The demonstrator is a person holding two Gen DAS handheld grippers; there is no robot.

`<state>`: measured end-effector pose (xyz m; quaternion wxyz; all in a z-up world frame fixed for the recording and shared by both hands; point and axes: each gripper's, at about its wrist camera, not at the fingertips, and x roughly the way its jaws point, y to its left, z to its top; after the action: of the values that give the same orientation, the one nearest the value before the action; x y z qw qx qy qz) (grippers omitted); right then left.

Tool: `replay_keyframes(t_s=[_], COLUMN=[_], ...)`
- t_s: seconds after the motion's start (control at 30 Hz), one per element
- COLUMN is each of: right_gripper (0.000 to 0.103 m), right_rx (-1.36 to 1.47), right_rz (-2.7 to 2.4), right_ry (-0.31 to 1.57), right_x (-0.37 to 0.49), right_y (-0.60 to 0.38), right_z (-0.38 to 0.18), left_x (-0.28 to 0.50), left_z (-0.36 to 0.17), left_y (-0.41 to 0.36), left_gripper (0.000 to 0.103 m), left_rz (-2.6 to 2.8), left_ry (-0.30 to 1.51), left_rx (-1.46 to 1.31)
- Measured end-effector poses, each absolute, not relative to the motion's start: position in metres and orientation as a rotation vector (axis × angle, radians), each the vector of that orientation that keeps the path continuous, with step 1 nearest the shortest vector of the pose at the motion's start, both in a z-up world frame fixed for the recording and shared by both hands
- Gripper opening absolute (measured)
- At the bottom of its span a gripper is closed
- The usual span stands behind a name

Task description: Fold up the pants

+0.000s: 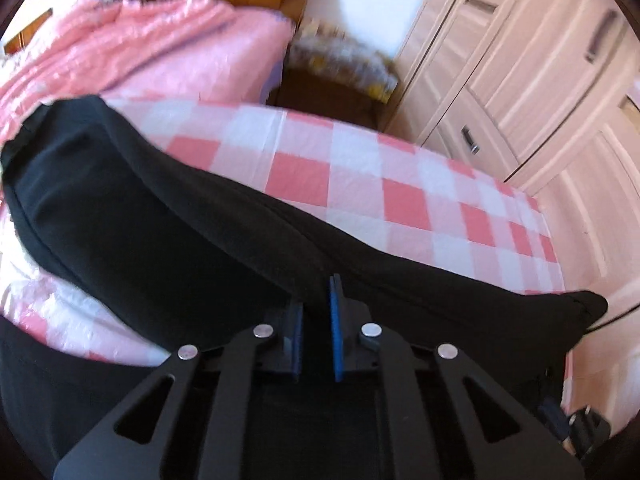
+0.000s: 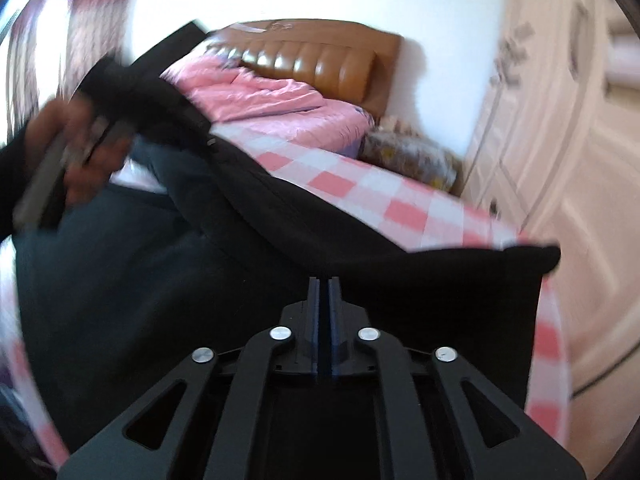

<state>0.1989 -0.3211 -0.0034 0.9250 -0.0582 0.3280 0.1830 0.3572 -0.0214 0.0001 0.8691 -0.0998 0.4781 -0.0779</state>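
Black pants stretch across the pink checked bed, lifted off it. My left gripper is shut on the pants fabric, with cloth bunched over its left finger. In the right wrist view my right gripper is shut on the pants near their edge. The pants run up and left to the other hand-held gripper, which holds the far end in the air. A corner of the pants sticks out to the right.
A pink quilt lies at the head of the bed by a brown padded headboard. A cluttered nightstand stands beside the bed. Pale wardrobe doors line the right side.
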Motion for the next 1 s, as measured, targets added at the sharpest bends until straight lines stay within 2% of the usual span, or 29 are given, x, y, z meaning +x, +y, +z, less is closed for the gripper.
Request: replay_keyframes(t_s=[0.03, 0.07, 0.33, 0.37, 0.47, 0.5, 0.57, 0.63, 0.7, 0.77, 0.8, 0.83, 1.0], right_gripper=[0.06, 0.099, 0.097, 0.096, 0.079, 0.078, 0.063, 0.022, 0.019, 0.018, 0.018, 0.018, 0.018], right_rx=[-0.039, 0.007, 0.374, 0.391, 0.502, 0.532, 0.591, 0.586, 0.627, 0.636, 0.637, 0.644, 0.675], right_rz=[0.384, 0.386, 0.3, 0.275, 0.141, 0.107, 0.067, 0.023, 0.022, 0.024, 0.031, 0.039, 0.084], right_ry=[0.683, 0.665, 0.717, 0.718, 0.795, 0.846, 0.862, 0.828, 0.78, 0.738, 0.724, 0.715, 0.692], right_x=[0.197, 0.194, 0.231, 0.238, 0.271, 0.284, 0.297, 0.301, 0.291, 0.279, 0.273, 0.269, 0.254], right_y=[-0.331, -0.338, -0.385, -0.387, -0.39, -0.39, -0.391, -0.391, -0.396, -0.396, -0.396, -0.398, -0.395], right_z=[-0.003, -0.002, 0.0, 0.0, -0.012, -0.021, -0.031, -0.035, -0.034, -0.029, -0.028, -0.027, -0.026], left_x=[0.35, 0.348, 0.347, 0.347, 0.347, 0.347, 0.348, 0.352, 0.356, 0.359, 0.36, 0.362, 0.384], left_z=[0.001, -0.001, -0.012, -0.013, -0.016, -0.017, -0.017, -0.018, -0.019, -0.017, -0.013, -0.009, -0.002], left_y=[-0.02, -0.018, -0.007, -0.006, -0.001, -0.001, 0.001, 0.005, 0.015, 0.029, 0.035, 0.041, 0.037], left_gripper=[0.011, 0.011, 0.011, 0.01, 0.01, 0.01, 0.011, 0.012, 0.018, 0.034, 0.051, 0.063, 0.073], left_rz=[-0.172, -0.18, -0.224, -0.226, -0.238, -0.243, -0.257, -0.289, -0.33, -0.343, -0.334, -0.323, -0.297], left_ry=[0.984, 0.98, 0.975, 0.974, 0.974, 0.973, 0.975, 0.981, 0.997, 0.998, 0.983, 0.962, 1.01], left_rx=[-0.218, -0.225, -0.253, -0.267, -0.306, -0.313, -0.319, -0.347, -0.422, -0.503, -0.517, -0.536, -0.567])
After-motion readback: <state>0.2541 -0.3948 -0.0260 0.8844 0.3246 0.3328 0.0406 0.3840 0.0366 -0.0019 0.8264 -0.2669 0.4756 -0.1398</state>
